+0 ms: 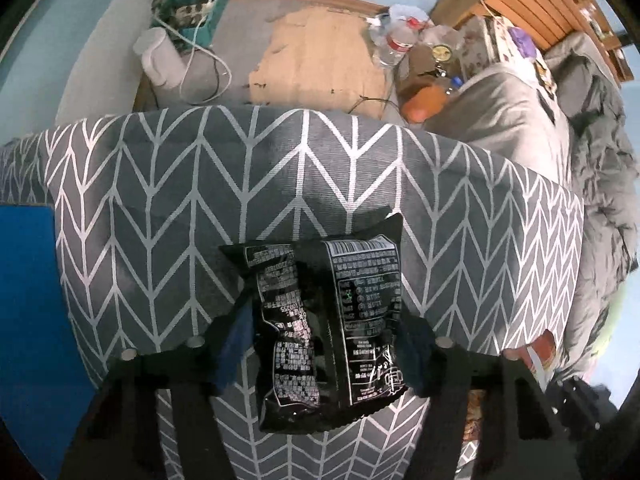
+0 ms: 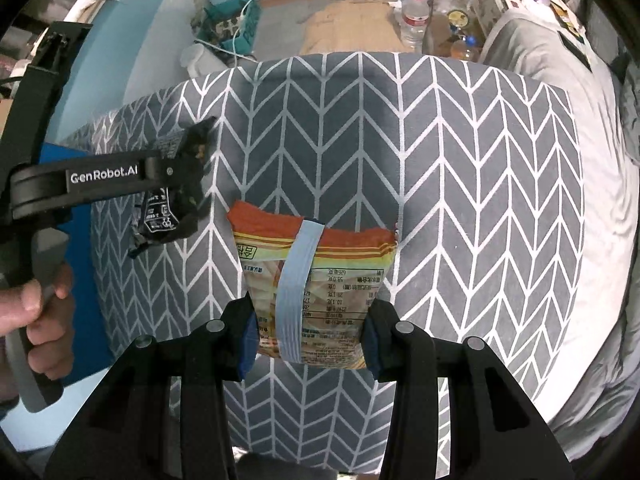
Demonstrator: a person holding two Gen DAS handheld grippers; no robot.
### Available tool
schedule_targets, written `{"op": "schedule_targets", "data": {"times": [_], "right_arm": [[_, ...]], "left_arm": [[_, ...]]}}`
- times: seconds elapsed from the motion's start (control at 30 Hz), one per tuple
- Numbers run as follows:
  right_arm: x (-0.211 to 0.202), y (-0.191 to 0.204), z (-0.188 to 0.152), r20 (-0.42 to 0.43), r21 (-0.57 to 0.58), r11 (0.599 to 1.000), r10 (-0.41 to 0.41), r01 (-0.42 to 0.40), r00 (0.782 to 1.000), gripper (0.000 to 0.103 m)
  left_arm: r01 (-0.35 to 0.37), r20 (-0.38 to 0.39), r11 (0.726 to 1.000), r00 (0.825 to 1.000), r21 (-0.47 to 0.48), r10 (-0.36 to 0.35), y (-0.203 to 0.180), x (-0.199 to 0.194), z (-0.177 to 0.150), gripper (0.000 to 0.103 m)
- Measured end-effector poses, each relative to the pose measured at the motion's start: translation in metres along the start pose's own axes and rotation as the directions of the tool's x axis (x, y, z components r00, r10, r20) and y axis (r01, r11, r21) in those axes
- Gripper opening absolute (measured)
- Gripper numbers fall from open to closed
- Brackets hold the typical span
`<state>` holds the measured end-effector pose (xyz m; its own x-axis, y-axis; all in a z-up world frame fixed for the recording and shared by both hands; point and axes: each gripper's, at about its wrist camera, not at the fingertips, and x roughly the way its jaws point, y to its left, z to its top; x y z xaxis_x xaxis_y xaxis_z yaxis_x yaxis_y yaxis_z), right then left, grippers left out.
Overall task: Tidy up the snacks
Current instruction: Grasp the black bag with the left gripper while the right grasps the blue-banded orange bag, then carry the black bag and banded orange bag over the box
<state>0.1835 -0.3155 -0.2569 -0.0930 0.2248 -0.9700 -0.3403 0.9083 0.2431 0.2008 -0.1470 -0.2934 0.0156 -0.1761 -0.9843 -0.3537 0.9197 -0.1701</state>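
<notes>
The desk [image 1: 160, 184] carries a gray herringbone cloth. Your left gripper [image 1: 326, 340] clamps the black snack bag [image 1: 320, 320] above it. Your right gripper [image 2: 310, 334] clamps the orange snack bag [image 2: 316, 280] nearby.

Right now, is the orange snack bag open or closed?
Cannot tell. The orange snack bag, banded in pale blue, shows a flat top edge, but no opening or seal is clear.

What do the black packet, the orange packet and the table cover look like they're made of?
Black packet: glossy plastic film, likely; creases catch the light. Orange packet: printed plastic film, crimped top seam, with a pale blue, seemingly elastic band round it. Table cover: woven fabric, matte, weave texture visible.
</notes>
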Motion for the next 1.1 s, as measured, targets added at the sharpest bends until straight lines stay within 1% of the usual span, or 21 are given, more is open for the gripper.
{"op": "schedule_targets", "data": {"times": [0.1,0.2,0.4,0.5,0.73,0.83,0.97,1.1], "right_arm": [[-0.005,0.002,0.0,0.005,0.0,1.0,-0.002,0.002,1.0,0.041],[-0.009,0.006,-0.001,0.006,0.002,1.0,-0.008,0.008,1.0,0.041],[-0.024,0.02,-0.002,0.03,-0.011,1.0,-0.013,0.014,0.999,0.041],[-0.037,0.03,-0.001,0.05,-0.032,0.999,-0.024,0.026,0.998,0.041],[-0.068,0.062,0.002,0.102,-0.082,0.996,-0.015,0.024,0.995,0.041],[-0.081,0.076,0.001,0.122,-0.101,0.995,-0.011,0.023,0.992,0.041],[-0.096,0.096,0.002,0.148,-0.134,0.991,0.004,0.015,0.989,0.041],[-0.103,0.119,0.002,0.158,-0.17,0.985,0.025,0.002,0.987,0.041]], "left_arm": [[-0.015,-0.005,0.999,1.0,0.036,0.015,0.004,-0.003,-0.003,0.065],[0.011,-0.014,1.0,1.0,0.027,-0.01,0.009,-0.007,-0.008,0.065],[0.032,0.01,0.999,0.999,0.031,-0.032,0.021,-0.031,-0.024,0.065],[0.047,0.027,0.999,0.998,0.028,-0.048,0.029,-0.05,-0.033,0.065],[0.064,0.112,0.995,0.991,0.072,-0.071,0.038,-0.096,-0.048,0.065],[0.066,0.169,0.994,0.982,0.082,-0.079,0.046,-0.122,-0.055,0.065],[0.066,0.224,0.994,0.971,0.084,-0.083,0.059,-0.149,-0.065,0.065],[0.056,0.27,0.995,0.96,0.078,-0.075,0.074,-0.171,-0.076,0.065]]}}
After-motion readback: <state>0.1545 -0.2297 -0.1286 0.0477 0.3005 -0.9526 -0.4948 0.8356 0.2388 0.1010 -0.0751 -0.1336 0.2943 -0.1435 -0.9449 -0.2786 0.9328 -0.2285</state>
